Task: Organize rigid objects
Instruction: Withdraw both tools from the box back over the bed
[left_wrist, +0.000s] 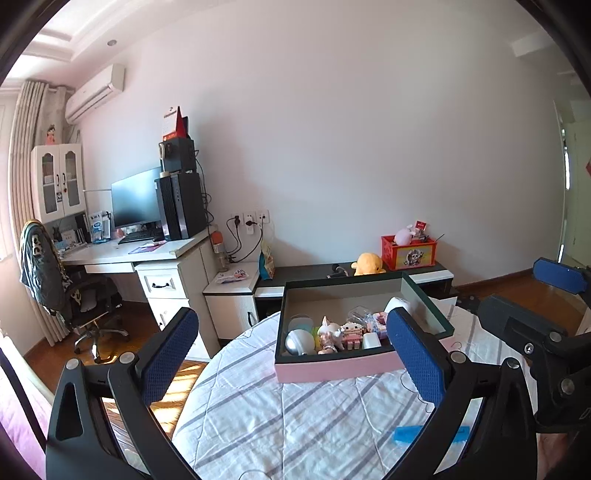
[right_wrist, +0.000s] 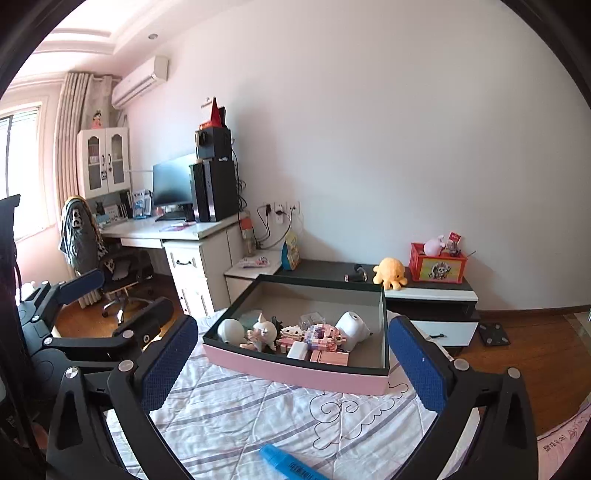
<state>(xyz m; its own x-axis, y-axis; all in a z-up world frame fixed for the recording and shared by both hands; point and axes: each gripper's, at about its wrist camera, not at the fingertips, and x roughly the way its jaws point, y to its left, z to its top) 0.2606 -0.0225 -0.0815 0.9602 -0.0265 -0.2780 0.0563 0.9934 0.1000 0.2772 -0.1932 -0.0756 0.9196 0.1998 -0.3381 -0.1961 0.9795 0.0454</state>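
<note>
Setting: a bed (right_wrist: 258, 413) with a striped, quilted cover carries everything; both grippers hang above it with nothing between their pads.

Loose item: a blue marker (right_wrist: 291, 463) lies flat on the cover near the bed's near edge, apart from the rest. In the left wrist view the same marker (left_wrist: 406, 434) shows as a blue bar partly hidden behind the left gripper's right finger.

Long axis: in the right wrist view the marker runs slantwise, its far end pointing up-left and its near end running out of the frame at the bottom.

Box: a pink-sided box (right_wrist: 295, 373) with a dark rim sits farther up the bed, beyond the marker. It already holds 1 white ball, a small white figure, pink brick toys and other white pieces; its right half looks mostly bare.

Direction from jaws: the marker lies below and just ahead of the right gripper (right_wrist: 291, 365), roughly between its 2 fingers. From the left gripper (left_wrist: 291, 354) it lies off to the right, under that finger.

Nearer hand: the right one, by my reading.

Jaw state, right: spread wide, touching nothing.

Jaw state, left: spread wide, touching nothing.

Coming move, as a judgement: the right gripper would drop toward the marker and turn so the pads close across its narrow width.
</note>
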